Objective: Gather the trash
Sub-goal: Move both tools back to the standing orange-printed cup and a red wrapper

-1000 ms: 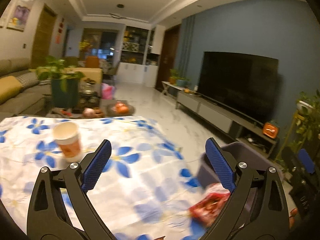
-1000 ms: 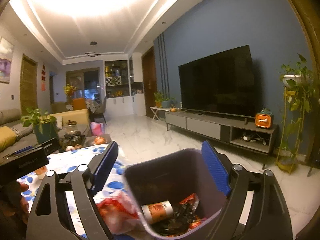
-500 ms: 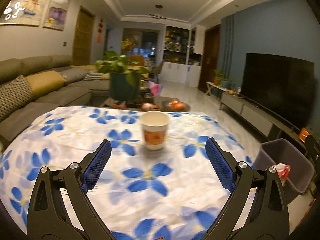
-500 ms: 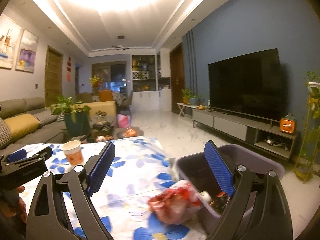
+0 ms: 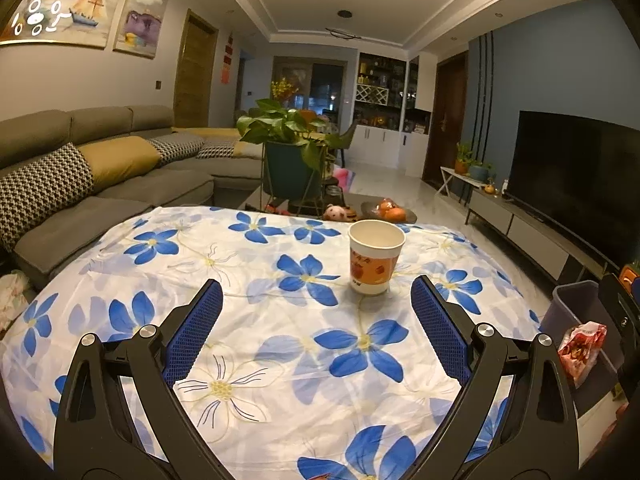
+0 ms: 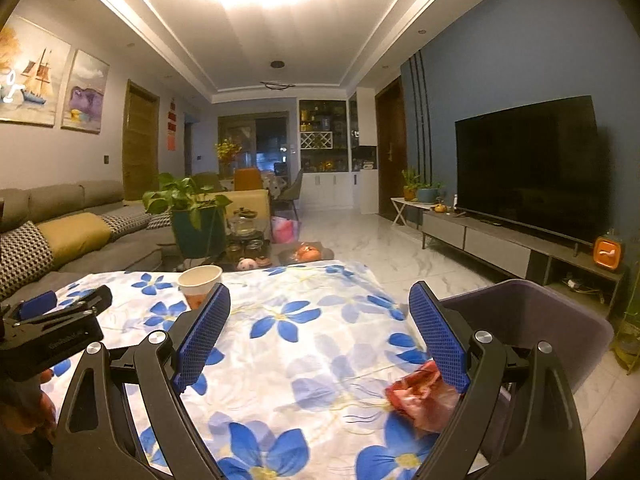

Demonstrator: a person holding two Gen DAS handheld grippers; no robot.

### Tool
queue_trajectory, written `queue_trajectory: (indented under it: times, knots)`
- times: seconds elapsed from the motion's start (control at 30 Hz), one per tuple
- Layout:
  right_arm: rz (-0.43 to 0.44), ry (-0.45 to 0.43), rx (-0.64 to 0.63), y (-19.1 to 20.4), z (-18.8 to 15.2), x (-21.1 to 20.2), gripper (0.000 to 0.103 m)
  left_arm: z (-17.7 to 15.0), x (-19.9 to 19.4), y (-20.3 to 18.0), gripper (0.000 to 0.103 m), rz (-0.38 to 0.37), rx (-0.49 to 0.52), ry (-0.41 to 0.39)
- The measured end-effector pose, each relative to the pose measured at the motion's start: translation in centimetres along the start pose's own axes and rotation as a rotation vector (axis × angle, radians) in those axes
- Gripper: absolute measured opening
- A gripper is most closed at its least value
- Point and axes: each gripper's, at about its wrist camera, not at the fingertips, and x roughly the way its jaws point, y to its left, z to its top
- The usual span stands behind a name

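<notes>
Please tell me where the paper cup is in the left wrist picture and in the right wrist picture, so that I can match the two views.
Left wrist view: the paper cup stands upright on the flowered tablecloth, right of centre, beyond the open left gripper.
Right wrist view: the paper cup is left of centre, partly hidden behind the right gripper's left finger.
Shared landmark: the potted plant behind the table.

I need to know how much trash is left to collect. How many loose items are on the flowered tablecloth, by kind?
Paper cup: 1
Red wrapper, at the table edge by the bin: 1
Total: 2
</notes>
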Motion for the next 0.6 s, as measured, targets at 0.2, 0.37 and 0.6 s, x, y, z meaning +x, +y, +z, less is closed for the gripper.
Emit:
queue_trajectory:
  times: [0.2, 0.37, 0.6]
  knots:
    - [0.013, 0.022, 0.006, 0.2, -0.1, 1.2, 0.089, -0.3, 1.3, 0.0, 0.093, -0.006, 0.003, 0.018]
    - [0.013, 0.046, 0.021, 0.3, -0.5, 2.6, 0.091, -0.2, 3.1, -0.4, 0.093, -0.052, -0.003, 0.027]
    - [0.012, 0.059, 0.056, 0.4, -0.2, 4.9, 0.092, 0.2, 7.5, -2.1, 0.095, -0.106, 0.006, 0.051]
